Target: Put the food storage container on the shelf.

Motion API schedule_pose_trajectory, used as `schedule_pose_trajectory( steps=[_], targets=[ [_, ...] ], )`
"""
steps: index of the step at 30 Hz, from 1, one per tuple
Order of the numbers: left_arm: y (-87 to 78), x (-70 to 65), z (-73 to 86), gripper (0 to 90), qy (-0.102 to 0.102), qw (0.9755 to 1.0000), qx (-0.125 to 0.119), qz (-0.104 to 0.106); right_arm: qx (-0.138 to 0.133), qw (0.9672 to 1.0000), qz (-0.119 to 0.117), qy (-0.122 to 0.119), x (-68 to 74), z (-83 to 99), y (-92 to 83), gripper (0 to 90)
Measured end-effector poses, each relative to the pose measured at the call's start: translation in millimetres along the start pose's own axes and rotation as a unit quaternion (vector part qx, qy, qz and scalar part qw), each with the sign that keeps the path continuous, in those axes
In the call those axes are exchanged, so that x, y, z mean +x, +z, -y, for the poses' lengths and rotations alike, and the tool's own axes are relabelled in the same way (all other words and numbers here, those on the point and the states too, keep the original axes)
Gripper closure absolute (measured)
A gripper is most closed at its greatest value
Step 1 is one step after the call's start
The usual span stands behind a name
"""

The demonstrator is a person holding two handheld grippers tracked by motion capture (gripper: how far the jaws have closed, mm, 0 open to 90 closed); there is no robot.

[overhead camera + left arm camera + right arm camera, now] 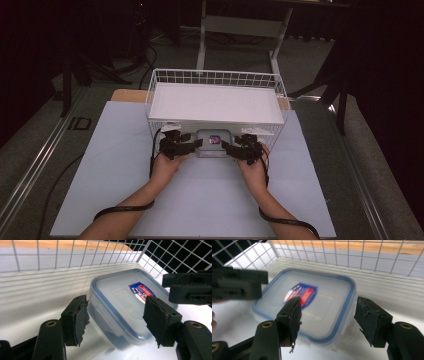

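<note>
We see lidded container (pixel 214 142) at wire basket (pixel 216 79) front opening, between left gripper (pixel 176 145) and right gripper (pixel 242 146); both jaws spread, empty, equally near; long axis crosswise.

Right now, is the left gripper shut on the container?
No. In the left gripper view its fingers stand apart, either side of the lidded container, touching nothing.
</note>
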State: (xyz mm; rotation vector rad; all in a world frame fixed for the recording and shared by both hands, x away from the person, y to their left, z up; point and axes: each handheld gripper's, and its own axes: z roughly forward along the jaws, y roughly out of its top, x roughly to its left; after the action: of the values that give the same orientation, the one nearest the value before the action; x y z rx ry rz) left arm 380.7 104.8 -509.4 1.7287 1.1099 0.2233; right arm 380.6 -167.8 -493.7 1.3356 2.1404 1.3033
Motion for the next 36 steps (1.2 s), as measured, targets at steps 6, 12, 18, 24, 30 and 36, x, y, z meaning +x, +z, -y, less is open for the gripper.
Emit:
schedule_pose_trajectory(
  steps=[6,12,18,24,30,36],
  targets=[
    [-27.6,-10.5,12.5,26.4,0.028,0.9989,-0.001,0.038,-0.011,0.9994,-0.012,-0.029,12.9,13.2,-16.0,42.8],
    [-48.5,-28.8,25.5,14.7,0.081,0.9941,-0.008,0.072,-0.007,0.9989,-0.01,-0.045,27.7,18.2,-22.9,50.2],
    [-80.7,-45.4,33.6,1.9,0.09,0.9926,-0.017,0.08,0.024,0.9978,-0.03,-0.055,35.6,28.0,-13.3,81.9],
    [-97.5,-47.4,52.3,1.9,0.108,0.9937,-0.016,0.026,0.043,0.9969,-0.033,-0.058,38.8,30.7,0.2,89.9],
    [-96.0,-39.4,66.5,1.9,0.101,0.9942,-0.022,0.031,0.043,0.9968,-0.03,-0.062,43.8,24.5,10.7,89.8],
    [-92.2,-36.0,72.0,1.8,0.109,0.9937,-0.015,0.023,0.039,0.9968,-0.024,-0.065,46.2,19.4,19.3,89.7]
  ],
)
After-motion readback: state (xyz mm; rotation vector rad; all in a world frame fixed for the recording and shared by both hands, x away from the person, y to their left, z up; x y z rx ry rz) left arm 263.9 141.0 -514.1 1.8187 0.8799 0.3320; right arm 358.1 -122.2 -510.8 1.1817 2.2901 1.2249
